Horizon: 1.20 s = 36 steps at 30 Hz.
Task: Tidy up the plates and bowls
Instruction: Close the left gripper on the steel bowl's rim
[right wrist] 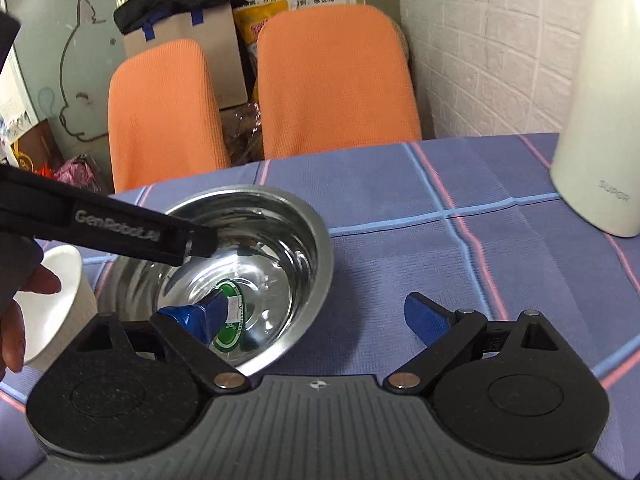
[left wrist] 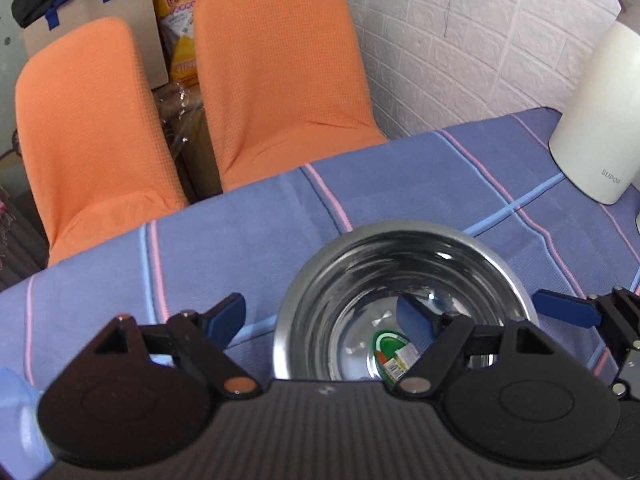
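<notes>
Right tool (right wrist: 320, 314), spread wide, straddles steel bowl (right wrist: 280, 216) rim.

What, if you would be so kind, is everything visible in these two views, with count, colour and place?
Steel bowl: one, silver, green sticker inside, on the tablecloth.
White bowl: one, left of the steel bowl.
Thermos jug: one, cream, far right by the wall.
Tablecloth: one, blue, with pink and light-blue stripes.
Chairs: two, orange covers, behind the table.
Paper bag: one, brown, behind the chairs.
Left gripper: open, straddling the steel bowl's rim.
Right gripper: open, one finger inside the steel bowl.
</notes>
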### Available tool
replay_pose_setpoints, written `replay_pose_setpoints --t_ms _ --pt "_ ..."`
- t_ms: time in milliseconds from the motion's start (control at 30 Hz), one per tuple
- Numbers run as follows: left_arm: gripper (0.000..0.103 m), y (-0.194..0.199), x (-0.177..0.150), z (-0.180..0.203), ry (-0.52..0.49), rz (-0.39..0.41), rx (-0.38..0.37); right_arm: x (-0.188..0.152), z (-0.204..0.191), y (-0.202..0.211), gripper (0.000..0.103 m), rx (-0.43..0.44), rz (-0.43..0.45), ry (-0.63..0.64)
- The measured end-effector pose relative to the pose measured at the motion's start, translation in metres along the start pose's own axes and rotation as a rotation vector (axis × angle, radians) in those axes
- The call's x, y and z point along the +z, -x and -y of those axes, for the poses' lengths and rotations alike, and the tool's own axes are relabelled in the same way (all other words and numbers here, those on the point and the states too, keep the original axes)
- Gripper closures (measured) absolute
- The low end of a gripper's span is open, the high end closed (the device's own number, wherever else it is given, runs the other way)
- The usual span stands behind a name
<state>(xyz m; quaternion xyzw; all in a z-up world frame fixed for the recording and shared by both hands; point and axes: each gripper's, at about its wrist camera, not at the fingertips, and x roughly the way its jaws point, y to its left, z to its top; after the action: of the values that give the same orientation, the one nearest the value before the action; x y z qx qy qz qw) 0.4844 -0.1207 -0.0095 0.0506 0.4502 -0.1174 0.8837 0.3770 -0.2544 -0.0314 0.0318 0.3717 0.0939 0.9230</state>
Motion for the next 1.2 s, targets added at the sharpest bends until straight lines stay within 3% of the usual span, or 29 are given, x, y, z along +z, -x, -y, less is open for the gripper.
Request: replay_pose_setpoints --t_ms 100,200,567,667,933,1200 --pt "0.029 -0.011 -0.002 -0.002 0.004 -0.028 -0.011 0.0 -0.003 -0.008 0.02 0.02 -0.012 0.012" --pt "0.043 -0.017 -0.003 -0.003 -0.002 -0.031 -0.026 -0.002 -0.009 -0.01 0.02 -0.004 -0.001 0.074" --pt "0.048 -0.02 -0.004 0.002 0.003 -0.014 -0.043 -0.007 -0.018 -0.009 0.023 0.051 0.032 0.111" --pt "0.056 -0.018 -0.004 0.001 -0.008 -0.023 -0.066 -0.007 -0.025 -0.009 0.023 0.069 0.03 0.122" --pt "0.057 -0.005 -0.013 0.001 0.015 -0.062 -0.15 -0.012 -0.031 0.01 0.021 0.064 0.028 0.12" --pt "0.058 0.041 -0.042 0.027 -0.02 -0.04 -0.165 -0.03 -0.035 0.049 0.02 0.065 0.034 0.101"
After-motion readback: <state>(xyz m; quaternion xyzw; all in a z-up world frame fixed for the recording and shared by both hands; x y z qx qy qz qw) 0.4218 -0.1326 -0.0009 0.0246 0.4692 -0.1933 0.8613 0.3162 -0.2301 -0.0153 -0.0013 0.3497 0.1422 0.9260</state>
